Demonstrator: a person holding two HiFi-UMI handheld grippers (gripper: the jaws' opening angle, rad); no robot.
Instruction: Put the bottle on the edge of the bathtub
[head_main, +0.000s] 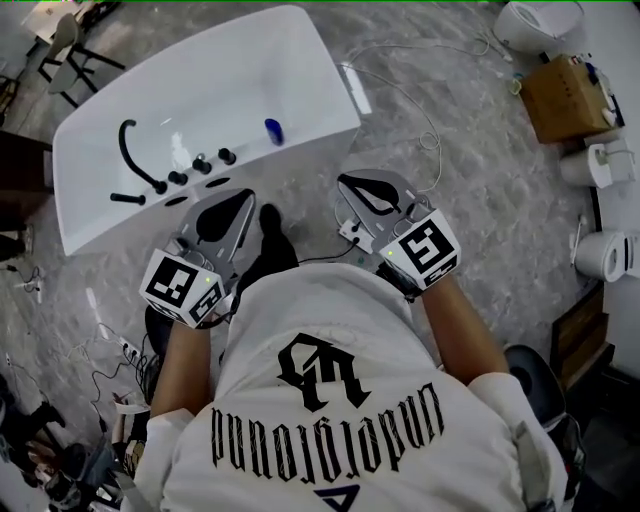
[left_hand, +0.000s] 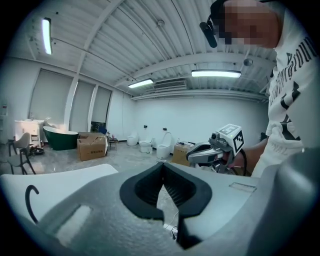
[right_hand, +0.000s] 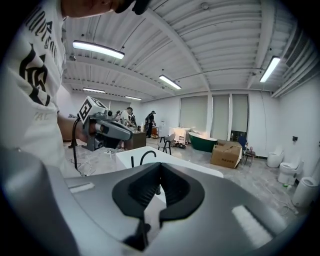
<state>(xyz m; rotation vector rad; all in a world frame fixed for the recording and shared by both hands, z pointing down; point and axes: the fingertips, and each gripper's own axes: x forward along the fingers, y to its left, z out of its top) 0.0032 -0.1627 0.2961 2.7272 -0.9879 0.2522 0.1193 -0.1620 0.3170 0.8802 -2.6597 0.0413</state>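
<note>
A small blue bottle (head_main: 273, 131) stands on the near rim of the white bathtub (head_main: 320, 90), to the right of the black faucet (head_main: 135, 160) and its knobs. Both grippers are held up in front of the person's chest, short of the tub. The left gripper (head_main: 243, 197) has its jaws together with nothing between them (left_hand: 162, 165). So does the right gripper (head_main: 352, 180), whose tips meet empty (right_hand: 160, 165). The tub's edge (right_hand: 130, 152) and faucet (right_hand: 145, 156) show past the right jaws. Each gripper view shows the other gripper alongside.
A cardboard box (head_main: 565, 95) and toilets (head_main: 535, 20) (head_main: 605, 255) stand at the right. Cables (head_main: 420, 130) trail over the grey floor beside the tub. A chair (head_main: 70, 50) is at the far left, a dark green tub (left_hand: 60, 137) farther off.
</note>
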